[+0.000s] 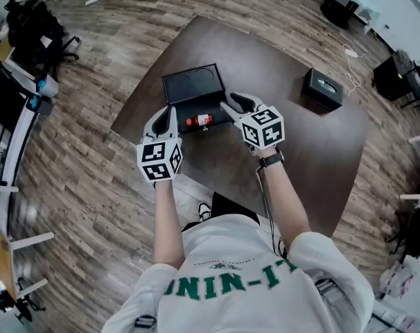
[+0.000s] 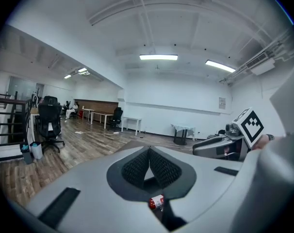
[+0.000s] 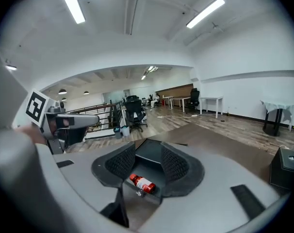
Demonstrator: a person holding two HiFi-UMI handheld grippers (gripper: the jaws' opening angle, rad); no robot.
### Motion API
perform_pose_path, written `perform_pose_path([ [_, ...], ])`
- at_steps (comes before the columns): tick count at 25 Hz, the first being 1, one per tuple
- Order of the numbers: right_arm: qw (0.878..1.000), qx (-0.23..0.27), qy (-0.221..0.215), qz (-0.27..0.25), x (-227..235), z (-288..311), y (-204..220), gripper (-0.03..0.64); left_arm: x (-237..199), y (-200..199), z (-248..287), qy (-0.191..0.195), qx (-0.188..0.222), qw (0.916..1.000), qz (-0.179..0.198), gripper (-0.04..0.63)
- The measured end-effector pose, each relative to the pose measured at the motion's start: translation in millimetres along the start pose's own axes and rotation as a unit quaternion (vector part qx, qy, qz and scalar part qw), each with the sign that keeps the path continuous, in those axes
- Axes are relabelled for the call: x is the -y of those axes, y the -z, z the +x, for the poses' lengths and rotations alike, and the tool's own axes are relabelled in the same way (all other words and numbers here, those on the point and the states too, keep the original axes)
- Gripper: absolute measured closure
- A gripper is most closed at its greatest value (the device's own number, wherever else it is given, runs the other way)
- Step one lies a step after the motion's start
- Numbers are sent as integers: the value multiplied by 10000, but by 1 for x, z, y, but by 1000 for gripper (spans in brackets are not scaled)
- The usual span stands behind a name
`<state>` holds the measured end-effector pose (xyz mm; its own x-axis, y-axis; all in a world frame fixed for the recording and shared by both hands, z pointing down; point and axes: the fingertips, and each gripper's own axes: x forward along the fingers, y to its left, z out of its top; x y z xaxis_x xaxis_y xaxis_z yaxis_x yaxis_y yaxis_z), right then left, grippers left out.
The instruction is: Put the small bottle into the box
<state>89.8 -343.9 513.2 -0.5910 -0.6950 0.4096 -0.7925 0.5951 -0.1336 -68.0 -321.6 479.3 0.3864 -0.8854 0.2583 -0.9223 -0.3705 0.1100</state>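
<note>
In the near part of the box (image 1: 190, 82): small bottle (image 1: 198, 121), lying flat
Left gripper (image 2: 149, 150): jaws together, empty
Right gripper (image 3: 148, 150): jaws apart, empty
Remaining: apparently nothing; placement looks done

Head view: from above the person, aimed steeply down at the bench (image 1: 314, 158), most of its top and the surrounding floor (image 1: 92, 186) in frame. Left gripper view: riding on the left hand-held gripper (image 2: 149, 149), facing almost level toward a far white wall (image 2: 176, 110). Right gripper view: riding on the right hand-held gripper (image 3: 147, 144), tipped slightly down at the bench. Common to all three: the small bottle (image 1: 198, 121). At each gripper view's edge: the other hand-held gripper.
</note>
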Motion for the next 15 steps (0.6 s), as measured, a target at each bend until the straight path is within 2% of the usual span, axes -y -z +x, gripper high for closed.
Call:
perform_pose_path([
  [6,9966,596,574,-20,-23,-42,-32,497,8,-28,-29,2,266,9995,170,578],
  [9,9921,862,904,63,-27,-64,-46,520,12,-37,-45,-4,377,9991,181,578],
  [12,9886,1072,1058,36,-33,-78,-59,540,13,-49,-58,-62,528,9983,220,578],
  [15,9822,1300,1357,-40,-35,-91,-69,578,13,-55,-67,-141,531,9984,149,578],
])
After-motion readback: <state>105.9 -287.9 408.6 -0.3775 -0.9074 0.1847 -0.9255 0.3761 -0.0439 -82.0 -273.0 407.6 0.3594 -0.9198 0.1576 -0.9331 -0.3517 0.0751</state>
